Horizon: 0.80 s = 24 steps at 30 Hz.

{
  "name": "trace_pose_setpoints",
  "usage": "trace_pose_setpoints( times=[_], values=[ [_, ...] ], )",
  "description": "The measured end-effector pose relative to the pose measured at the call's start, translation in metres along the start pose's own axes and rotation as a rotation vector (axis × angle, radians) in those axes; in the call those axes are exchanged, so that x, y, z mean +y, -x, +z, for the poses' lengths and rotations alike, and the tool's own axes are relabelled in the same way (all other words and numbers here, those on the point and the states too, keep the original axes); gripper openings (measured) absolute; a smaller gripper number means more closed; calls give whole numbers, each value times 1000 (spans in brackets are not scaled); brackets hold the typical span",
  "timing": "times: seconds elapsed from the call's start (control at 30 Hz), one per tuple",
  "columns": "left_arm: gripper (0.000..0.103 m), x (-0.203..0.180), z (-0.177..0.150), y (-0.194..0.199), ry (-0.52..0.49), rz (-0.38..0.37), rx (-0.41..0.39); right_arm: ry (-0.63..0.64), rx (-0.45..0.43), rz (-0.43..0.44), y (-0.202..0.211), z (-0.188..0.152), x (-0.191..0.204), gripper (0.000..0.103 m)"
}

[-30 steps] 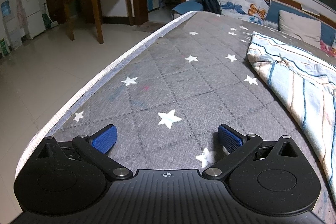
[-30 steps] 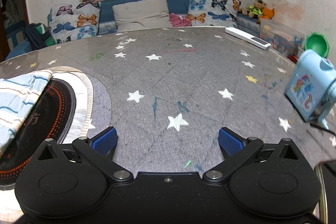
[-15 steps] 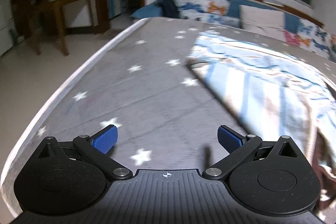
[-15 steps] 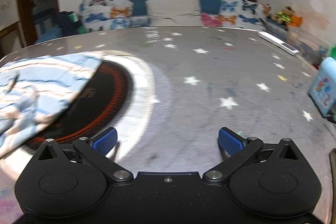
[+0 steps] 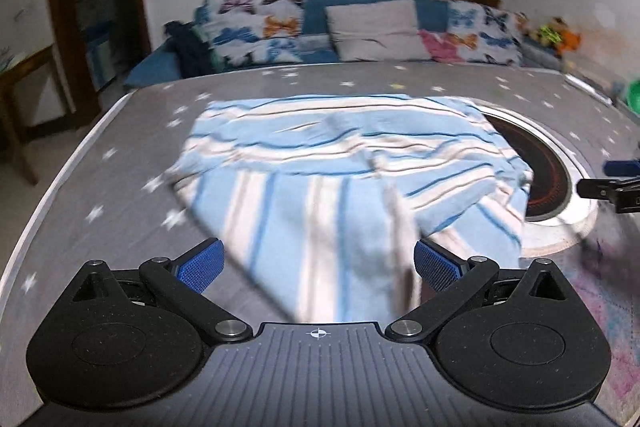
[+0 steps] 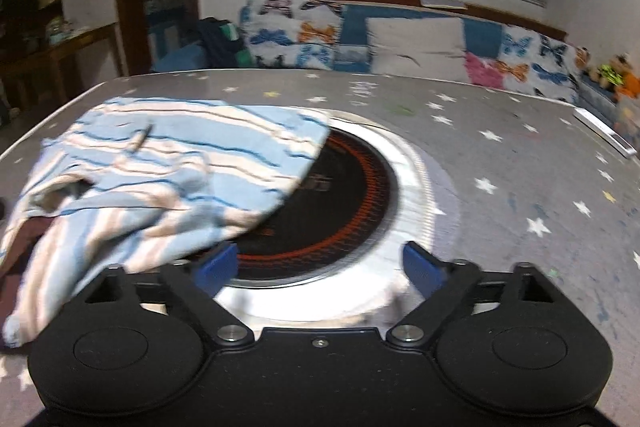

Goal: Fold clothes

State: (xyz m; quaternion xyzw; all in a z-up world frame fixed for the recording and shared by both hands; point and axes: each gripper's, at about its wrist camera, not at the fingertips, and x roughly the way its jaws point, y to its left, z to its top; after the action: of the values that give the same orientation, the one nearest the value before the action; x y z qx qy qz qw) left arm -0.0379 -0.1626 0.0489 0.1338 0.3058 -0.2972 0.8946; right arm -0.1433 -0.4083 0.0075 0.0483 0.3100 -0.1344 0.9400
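Note:
A rumpled light-blue garment with white, tan and dark-blue stripes (image 5: 328,163) lies on the grey star-print table cover (image 5: 120,187). My left gripper (image 5: 318,263) hovers open right over its near edge, holding nothing. In the right wrist view the same garment (image 6: 160,171) spreads to the left, partly covering a round black hotplate with orange rings (image 6: 352,195). My right gripper (image 6: 320,263) stands open above the hotplate's near rim, its left fingertip beside the garment's edge. The right gripper's fingers (image 5: 612,183) also show at the right edge of the left wrist view.
Butterfly-print cushions and a grey pillow (image 5: 372,31) line a bench behind the table. A white remote (image 6: 604,133) lies at the far right. Plush toys (image 5: 556,35) sit in the corner. A wooden table (image 6: 52,55) and doorway stand at left.
Both grippers have swung left across the table toward the striped garment, which now fills the left view's centre. Both stay open. The blue toy case has left the right view.

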Motion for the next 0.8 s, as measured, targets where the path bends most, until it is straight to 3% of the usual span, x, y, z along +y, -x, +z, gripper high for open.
trace_pose_setpoints(
  times=[0.13, 0.2, 0.3, 0.4, 0.5, 0.53, 0.8],
  values=[
    [99, -9, 10, -14, -33, -27, 14, 45, 4, 40, 2, 1, 16, 77],
    [93, -10, 12, -20, -41, -39, 32, 57, 4, 68, 4, 1, 23, 72],
    [73, -10, 15, -30, -27, -67, 74, 79, -5, 104, 4, 1, 37, 60],
    [54, 0, 16, -42, 33, -108, 123, 123, -8, 132, 6, 2, 53, 57],
    [23, 10, 13, -47, 78, -137, 134, 165, -10, 165, 9, 4, 68, 53],
    [17, 13, 12, -46, 88, -141, 132, 178, -11, 176, 10, 5, 73, 51],
    [10, 39, 3, -3, 156, -139, 13, 249, -25, 253, 6, 15, 114, 45]
  ],
)
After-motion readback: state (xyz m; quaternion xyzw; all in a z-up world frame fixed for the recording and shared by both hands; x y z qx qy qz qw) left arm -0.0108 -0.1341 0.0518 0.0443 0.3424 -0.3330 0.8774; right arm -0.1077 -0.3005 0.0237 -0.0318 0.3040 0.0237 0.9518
